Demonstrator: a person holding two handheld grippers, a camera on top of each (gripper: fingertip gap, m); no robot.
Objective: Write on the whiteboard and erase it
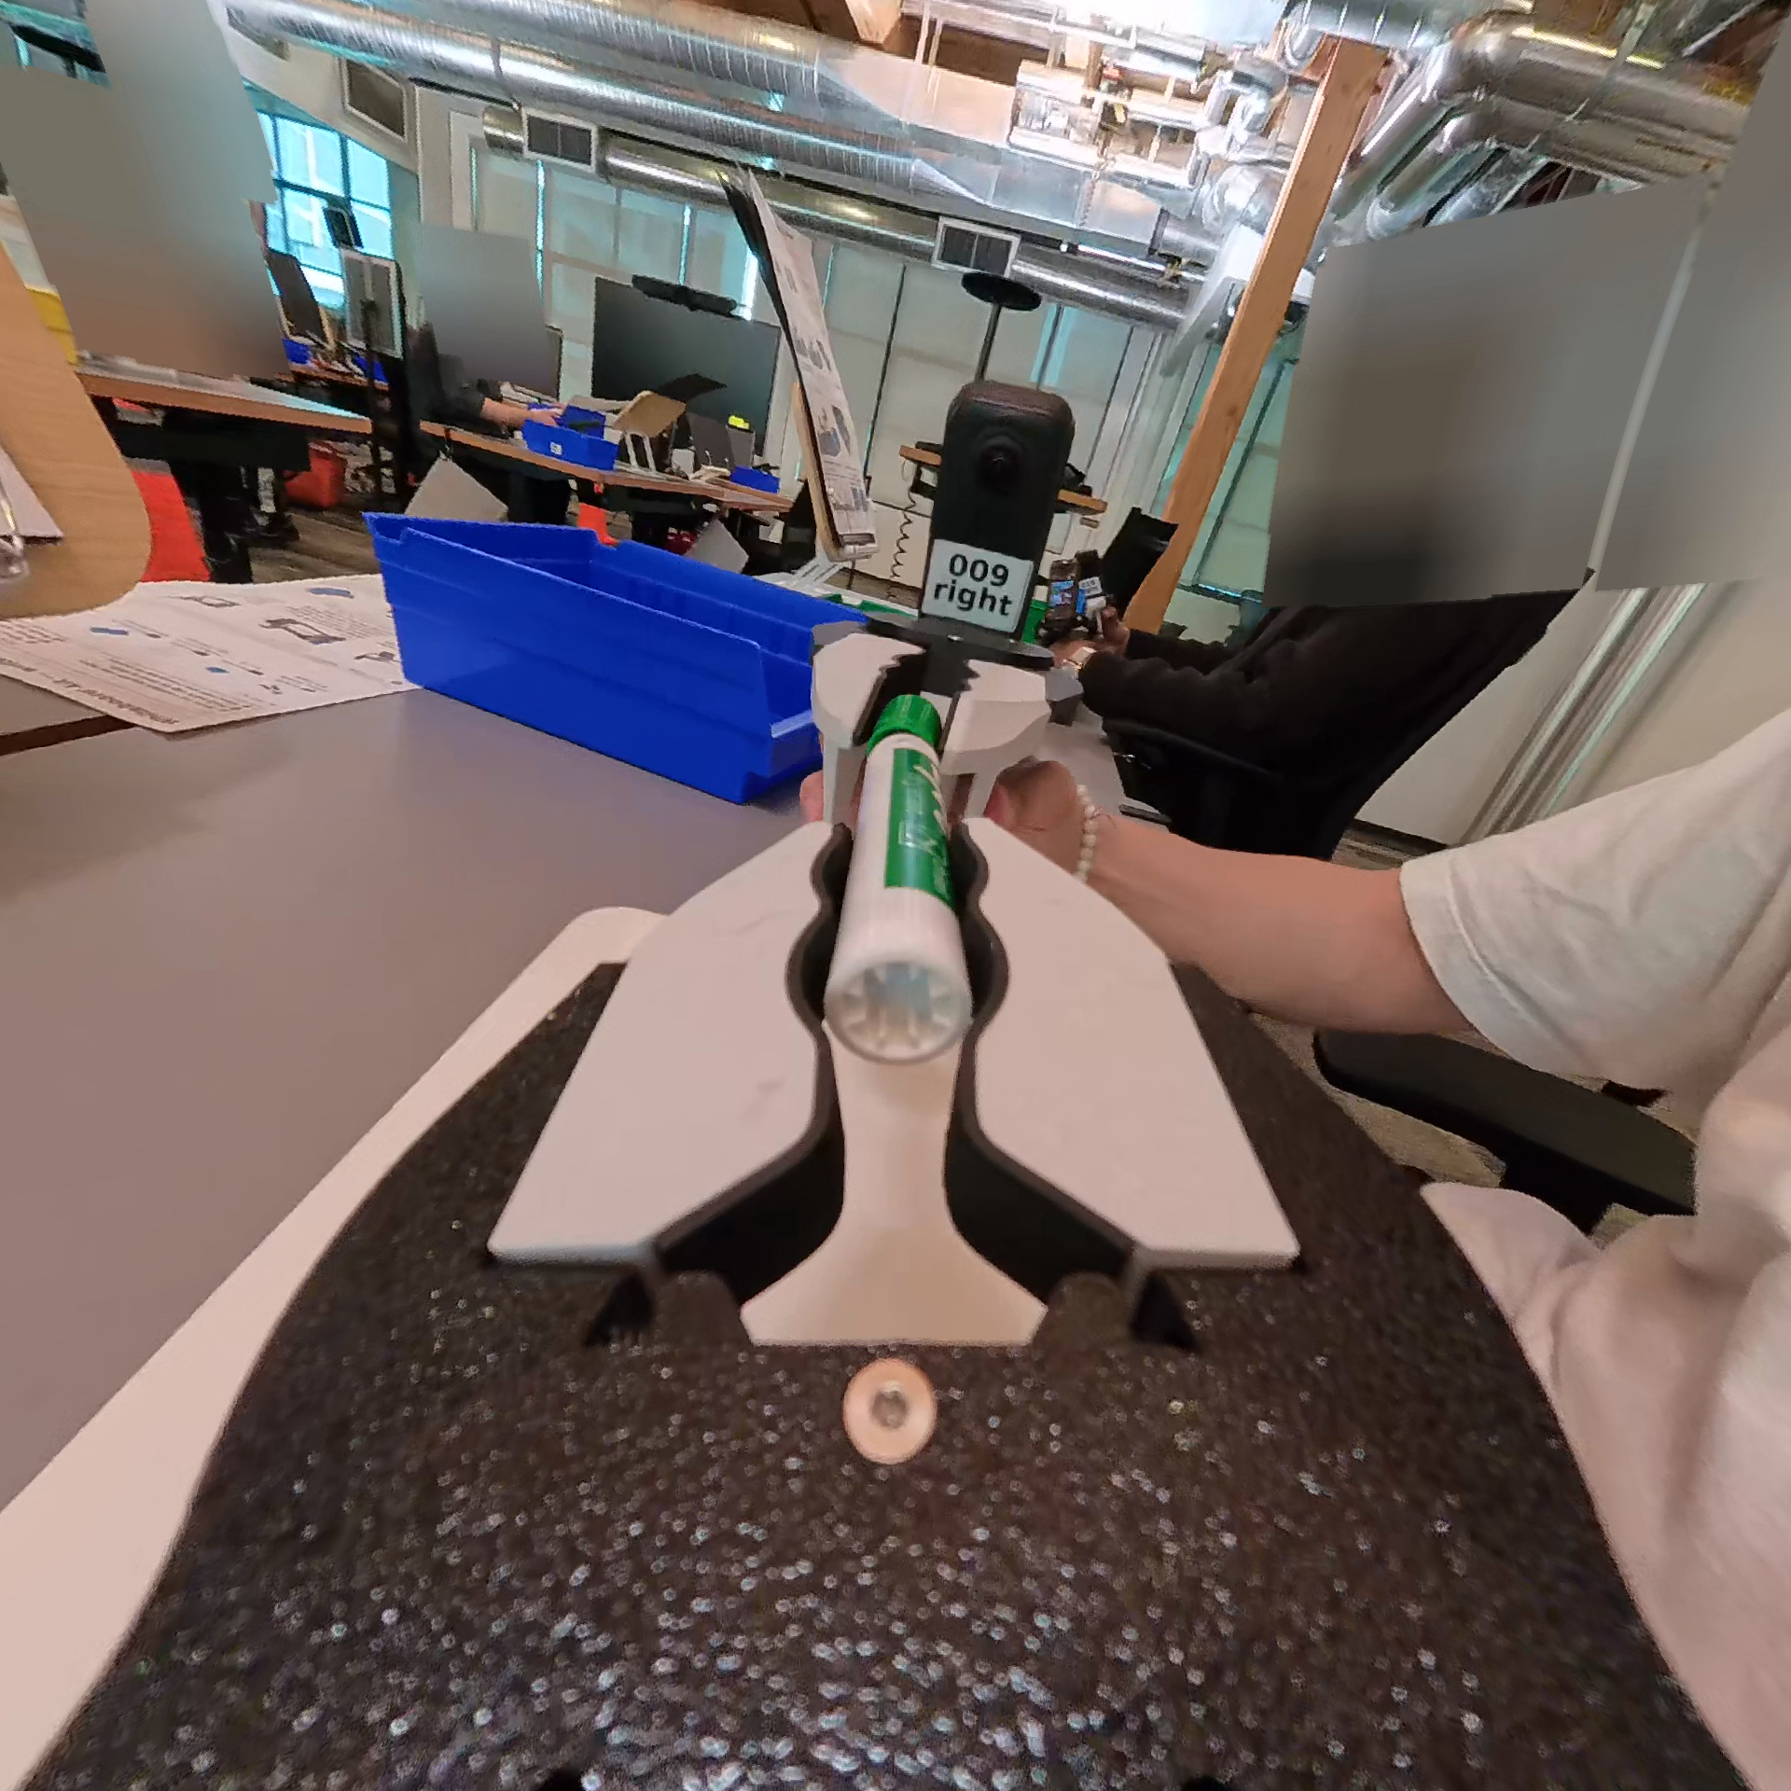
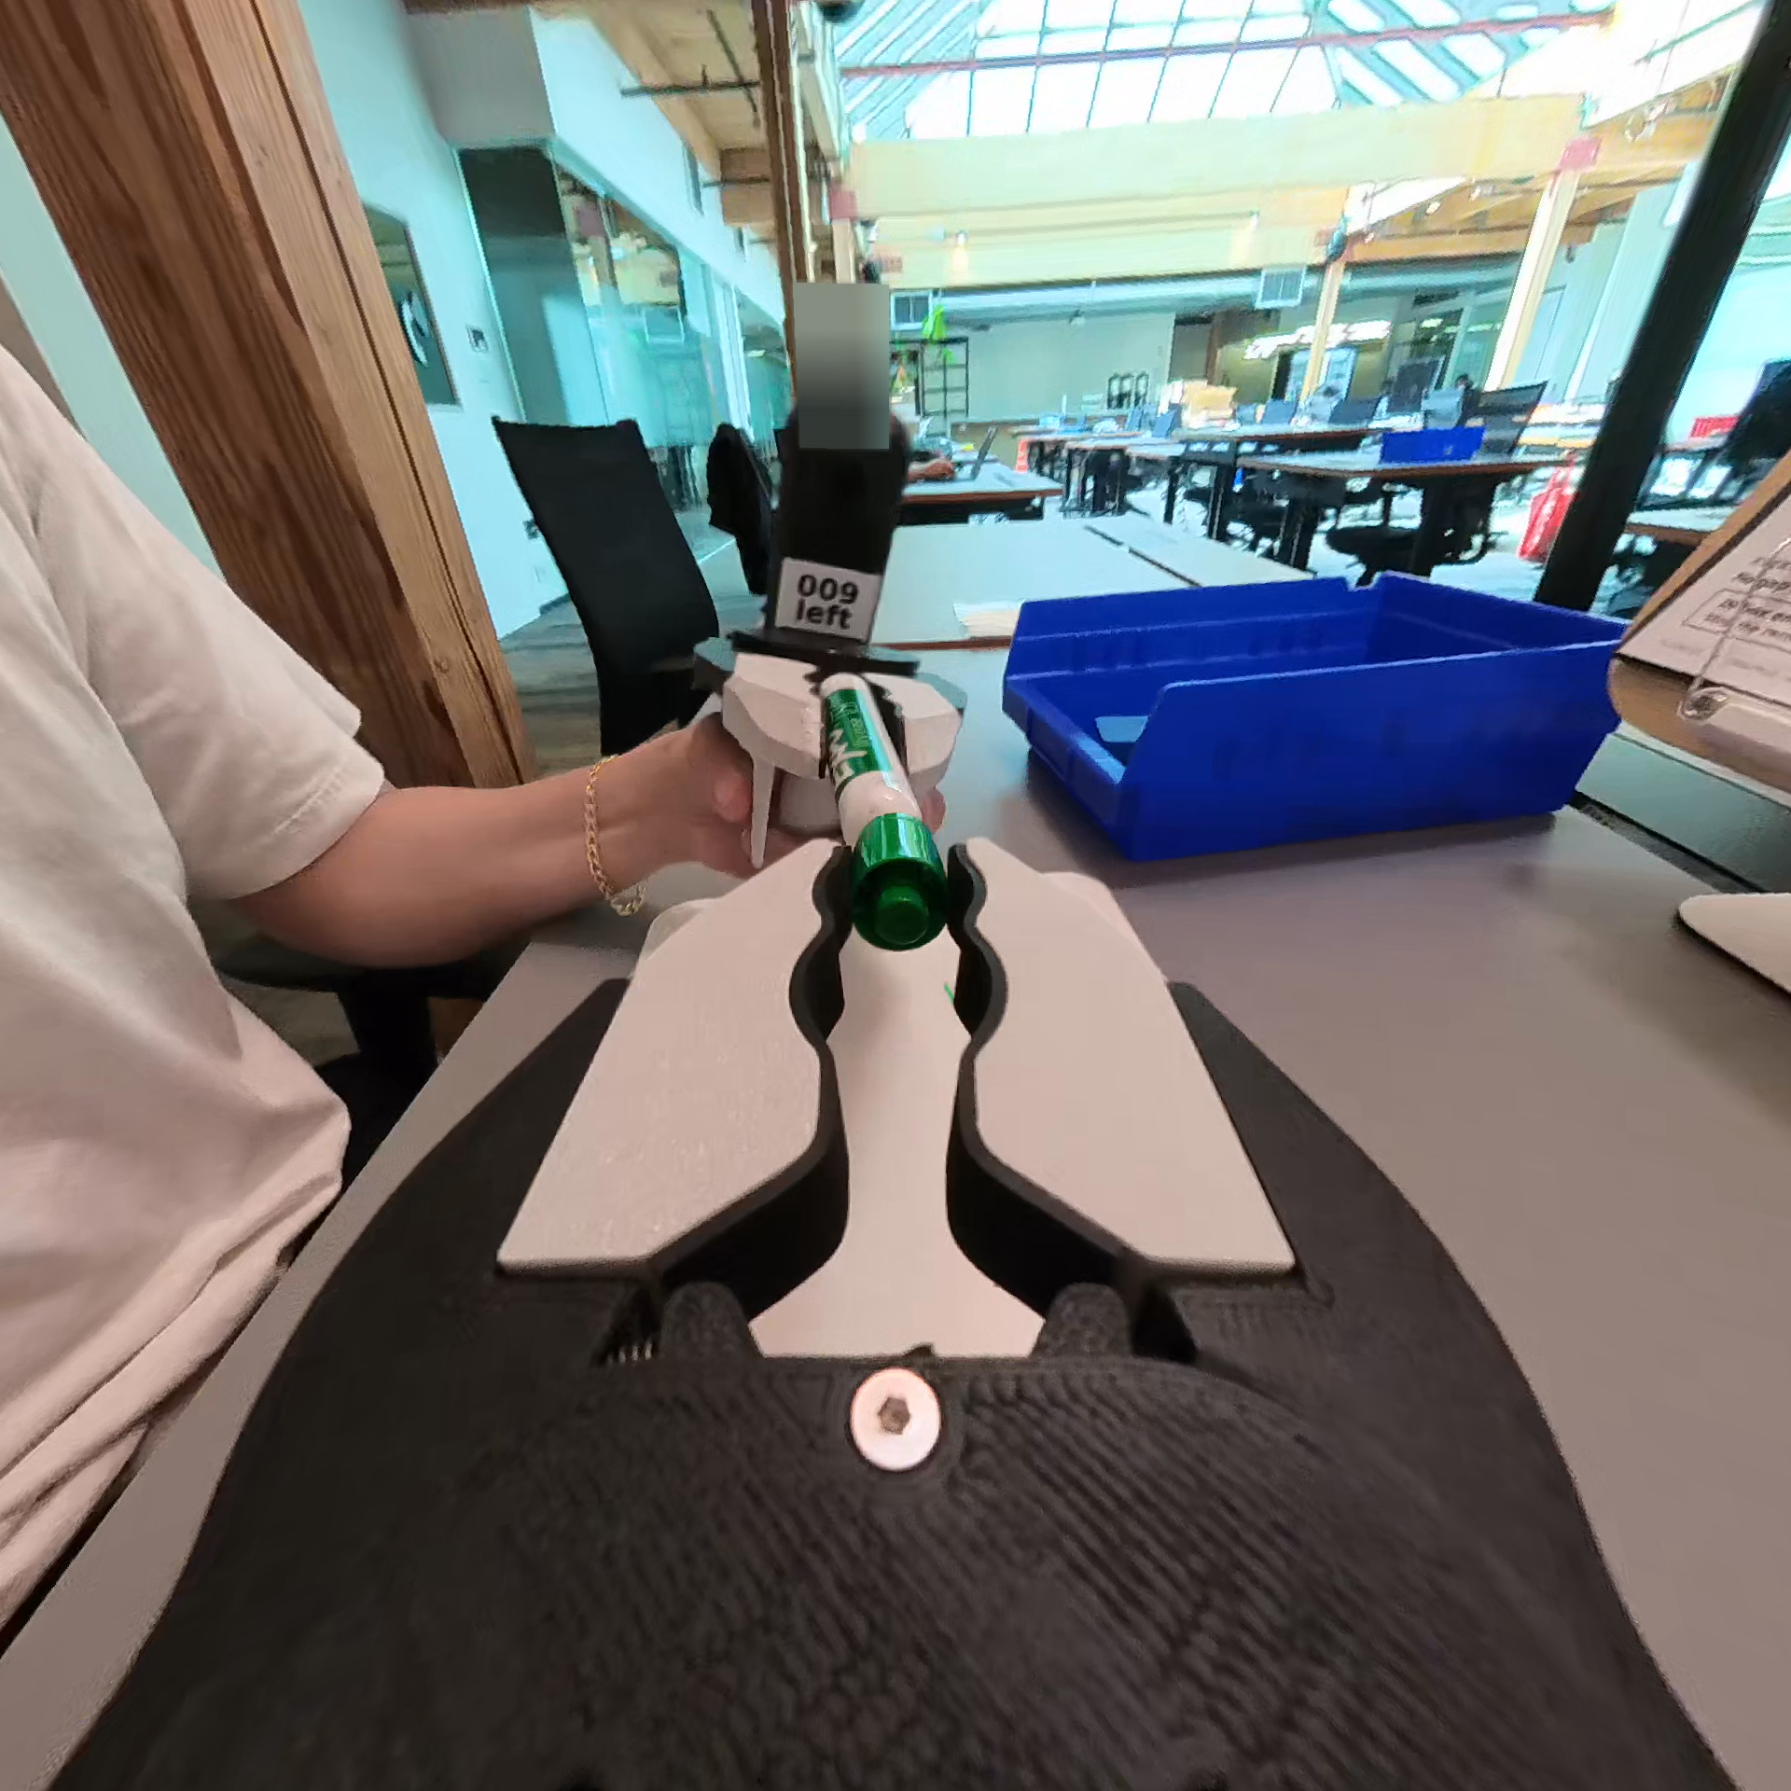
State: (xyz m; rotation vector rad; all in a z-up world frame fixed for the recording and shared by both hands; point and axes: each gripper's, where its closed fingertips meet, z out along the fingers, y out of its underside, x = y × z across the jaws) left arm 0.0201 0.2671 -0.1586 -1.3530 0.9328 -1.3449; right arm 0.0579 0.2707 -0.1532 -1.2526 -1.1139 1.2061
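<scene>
A green whiteboard marker [image 1: 916,833] is held level between my two grippers, which face each other above the table. My left gripper [image 1: 896,858] is shut on its white barrel, with the butt end towards its camera. My right gripper [image 1: 906,717] is shut on the green cap [image 1: 901,725]. In the right wrist view my right gripper [image 2: 896,863] closes around the cap [image 2: 896,896], and my left gripper [image 2: 853,722] holds the barrel [image 2: 867,770] beyond it. The whiteboard [image 1: 291,1260] lies flat on the table under the grippers, with a small green mark [image 2: 948,990] on it.
A blue plastic bin [image 1: 601,640] stands on the grey table [image 1: 339,872] behind the grippers, seen also in the right wrist view [image 2: 1308,707]. A printed paper sheet [image 1: 194,649] lies at far left. A sign holder [image 2: 1725,620] stands at far right. The person's arms [image 1: 1260,921] reach in. My right fingertips sit around 5 centimetres from my left ones.
</scene>
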